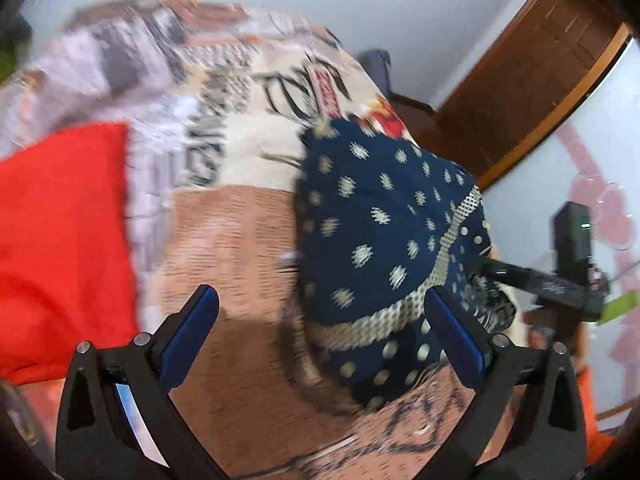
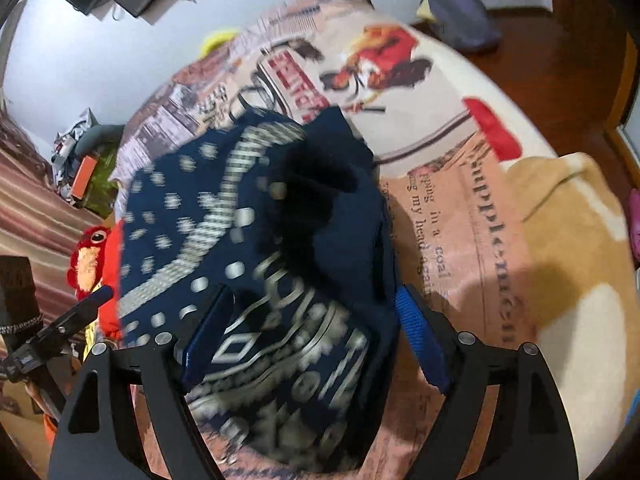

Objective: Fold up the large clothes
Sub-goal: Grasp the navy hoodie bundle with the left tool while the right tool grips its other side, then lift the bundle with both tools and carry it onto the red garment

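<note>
A dark blue garment (image 1: 376,236) with a cream dot and band pattern lies bunched on a printed blanket (image 1: 240,248) on the bed. My left gripper (image 1: 320,304) is open above the blanket; its right finger (image 1: 452,328) lies over the garment's left edge. In the right wrist view the same garment (image 2: 224,216) fills the middle. My right gripper (image 2: 312,304) is open with its fingers on either side of the garment's near bundle. The right gripper also shows at the right of the left wrist view (image 1: 544,284). Both views are motion blurred.
A red cloth (image 1: 60,236) lies left of the garment. A red plush toy (image 2: 90,256) sits at the bed's left edge. A tan blanket (image 2: 568,264) lies at the right. A grey bag (image 2: 460,16) sits on brown wooden furniture (image 2: 560,60) behind the bed.
</note>
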`<act>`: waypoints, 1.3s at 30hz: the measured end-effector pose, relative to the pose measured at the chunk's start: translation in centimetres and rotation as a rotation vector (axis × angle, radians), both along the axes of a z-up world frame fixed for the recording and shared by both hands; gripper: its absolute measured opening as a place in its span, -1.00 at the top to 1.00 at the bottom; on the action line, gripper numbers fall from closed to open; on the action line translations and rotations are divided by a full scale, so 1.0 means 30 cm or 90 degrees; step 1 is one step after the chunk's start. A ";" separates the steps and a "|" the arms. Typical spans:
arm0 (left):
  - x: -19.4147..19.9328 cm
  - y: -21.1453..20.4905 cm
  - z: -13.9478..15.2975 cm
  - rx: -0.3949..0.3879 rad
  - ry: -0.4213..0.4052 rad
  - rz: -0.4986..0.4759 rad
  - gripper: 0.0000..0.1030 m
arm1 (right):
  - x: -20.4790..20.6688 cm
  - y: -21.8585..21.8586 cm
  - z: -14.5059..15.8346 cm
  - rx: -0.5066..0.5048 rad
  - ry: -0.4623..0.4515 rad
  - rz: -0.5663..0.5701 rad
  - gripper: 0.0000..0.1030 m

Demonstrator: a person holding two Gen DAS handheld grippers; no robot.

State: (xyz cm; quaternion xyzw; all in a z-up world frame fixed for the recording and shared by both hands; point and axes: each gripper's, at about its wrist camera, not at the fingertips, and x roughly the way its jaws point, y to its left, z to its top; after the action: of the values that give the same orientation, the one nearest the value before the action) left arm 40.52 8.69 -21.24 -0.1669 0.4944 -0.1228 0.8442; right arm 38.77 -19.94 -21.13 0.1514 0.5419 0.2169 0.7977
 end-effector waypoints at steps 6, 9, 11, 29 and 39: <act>0.141 -0.012 -0.139 -0.125 0.077 -0.020 -1.00 | 0.100 -0.034 -0.108 0.121 0.072 0.036 -0.57; 0.188 -0.013 -0.184 -0.164 0.095 -0.014 -1.00 | 0.138 -0.039 -0.143 0.167 0.098 0.035 -0.57; 0.210 -0.020 -0.201 -0.178 0.097 -0.016 -1.00 | 0.153 -0.029 -0.147 0.179 0.107 0.030 -0.57; 0.117 -0.021 -0.084 -0.206 0.068 -0.017 -0.29 | 0.085 0.087 0.059 0.164 0.060 0.052 0.54; -0.060 0.142 0.182 -0.122 -0.031 0.015 0.01 | -0.026 0.313 0.283 0.135 -0.028 0.097 0.54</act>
State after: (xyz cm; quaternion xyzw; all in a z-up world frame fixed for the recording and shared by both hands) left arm 38.72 12.95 -15.76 -0.2498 0.4578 -0.1636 0.8374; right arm 37.99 -10.54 -12.64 0.1880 0.5081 0.3363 0.7703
